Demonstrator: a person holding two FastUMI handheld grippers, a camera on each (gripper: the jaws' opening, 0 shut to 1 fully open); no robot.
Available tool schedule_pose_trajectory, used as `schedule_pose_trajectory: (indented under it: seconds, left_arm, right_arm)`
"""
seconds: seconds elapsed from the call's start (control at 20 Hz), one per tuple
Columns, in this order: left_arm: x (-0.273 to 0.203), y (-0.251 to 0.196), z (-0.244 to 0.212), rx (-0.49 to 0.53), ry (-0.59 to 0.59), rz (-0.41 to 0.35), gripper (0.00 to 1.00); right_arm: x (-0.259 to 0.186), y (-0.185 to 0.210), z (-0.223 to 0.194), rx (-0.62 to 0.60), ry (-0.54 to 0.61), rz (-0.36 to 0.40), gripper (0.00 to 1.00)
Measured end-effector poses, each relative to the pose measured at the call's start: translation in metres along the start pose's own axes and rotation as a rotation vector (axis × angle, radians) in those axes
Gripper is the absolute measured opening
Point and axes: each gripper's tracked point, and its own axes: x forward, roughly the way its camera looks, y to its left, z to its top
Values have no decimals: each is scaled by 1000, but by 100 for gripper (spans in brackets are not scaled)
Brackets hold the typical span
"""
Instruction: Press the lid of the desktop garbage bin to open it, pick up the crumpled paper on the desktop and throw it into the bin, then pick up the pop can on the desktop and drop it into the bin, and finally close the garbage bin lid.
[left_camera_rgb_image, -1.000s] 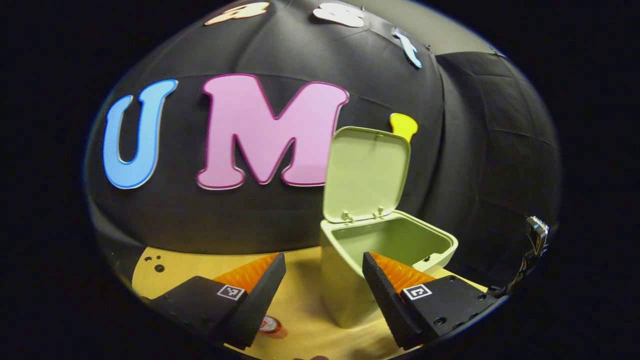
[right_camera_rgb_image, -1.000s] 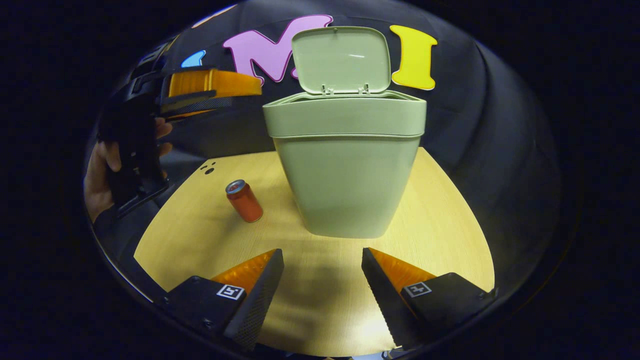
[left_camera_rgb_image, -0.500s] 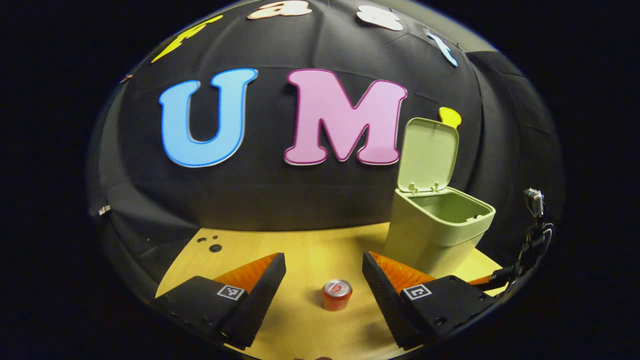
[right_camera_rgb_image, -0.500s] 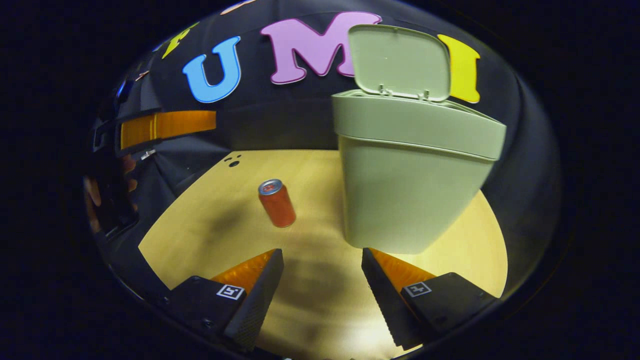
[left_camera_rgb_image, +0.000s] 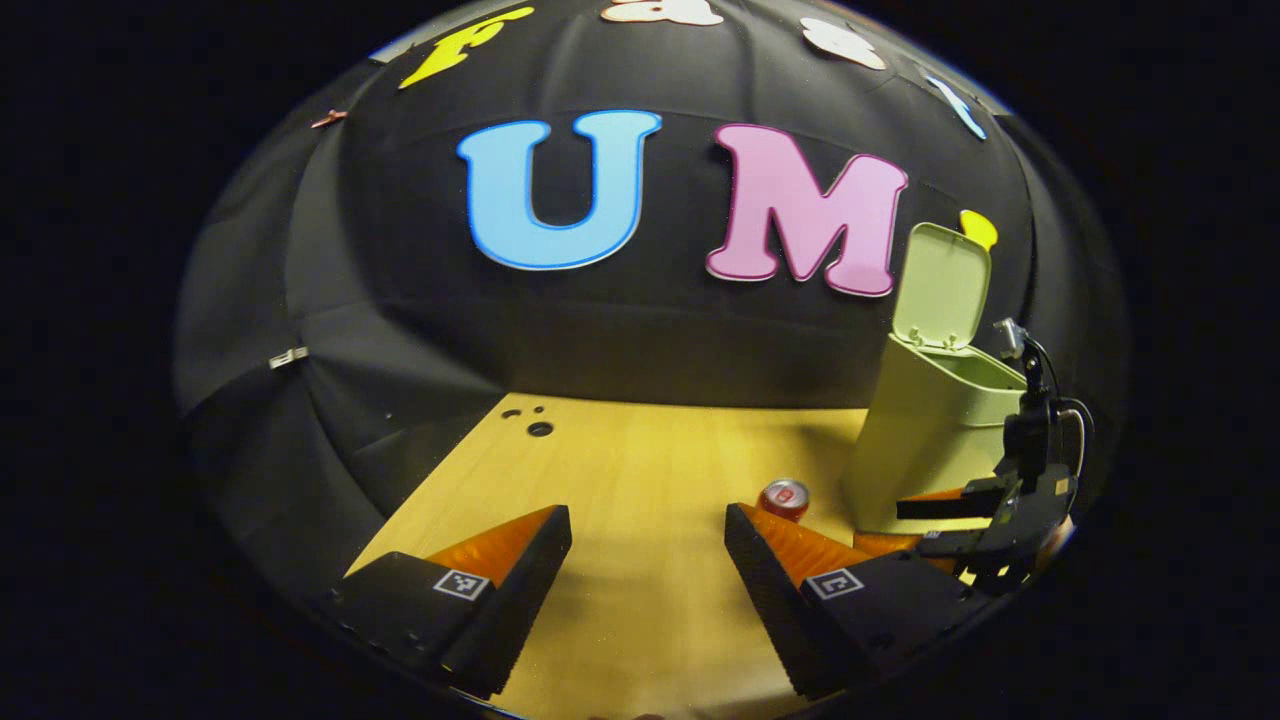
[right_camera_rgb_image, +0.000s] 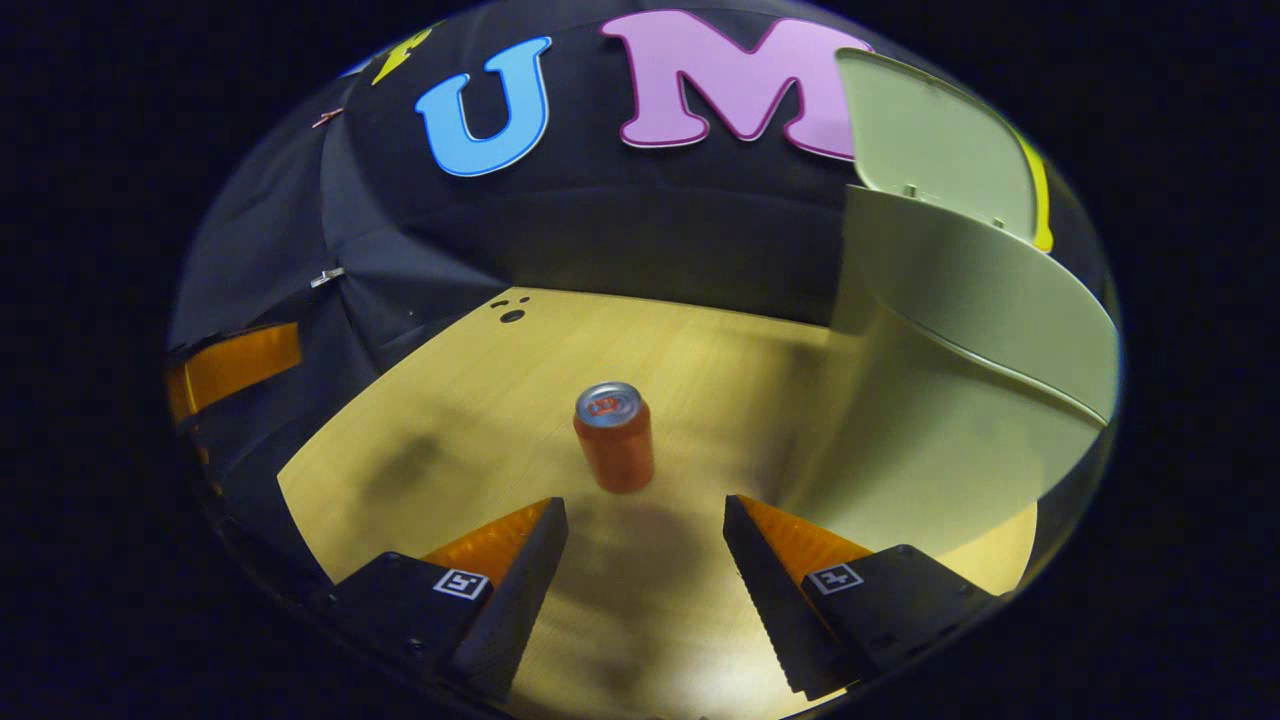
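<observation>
Closest to me in the right gripper view, my right gripper (right_camera_rgb_image: 645, 560) is spread wide and empty, low over the desktop (right_camera_rgb_image: 450, 430). Just ahead of its fingers the pop can (right_camera_rgb_image: 614, 436) stands upright, lined up with the gap but not yet between them. In the left gripper view my left gripper (left_camera_rgb_image: 648, 570) is also spread and holds nothing, with the can just past its right finger. Farther right stands the garbage bin (left_camera_rgb_image: 925, 440), its lid (left_camera_rgb_image: 940, 285) tipped up. I see no crumpled paper on the desktop, so I judge the opening and the paper done. Left: grasp the can, drop it in the bin, shut the lid.
</observation>
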Motion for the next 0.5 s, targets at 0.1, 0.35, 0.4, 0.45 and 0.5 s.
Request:
schedule_pose_trajectory:
  seconds: [0.1, 0.35, 0.4, 0.45, 0.5]
  left_arm:
    - [-16, 19, -13, -27, 16, 42, 100]
    - [-38, 54, -37, -76, 58, 135, 99]
    - [-41, 59, -40, -80, 63, 149, 99]
    - [-43, 64, -42, -83, 69, 163, 99]
    - [-45, 68, -44, -86, 73, 174, 98]
  right_arm:
    - [16, 7, 4, -13, 10, 15, 99]
    - [53, 15, 10, -42, 27, 25, 99]
    - [61, 16, 11, -42, 35, 26, 99]
    - [67, 18, 9, -39, 44, 30, 99]
    - [74, 19, 7, -37, 56, 32, 99]
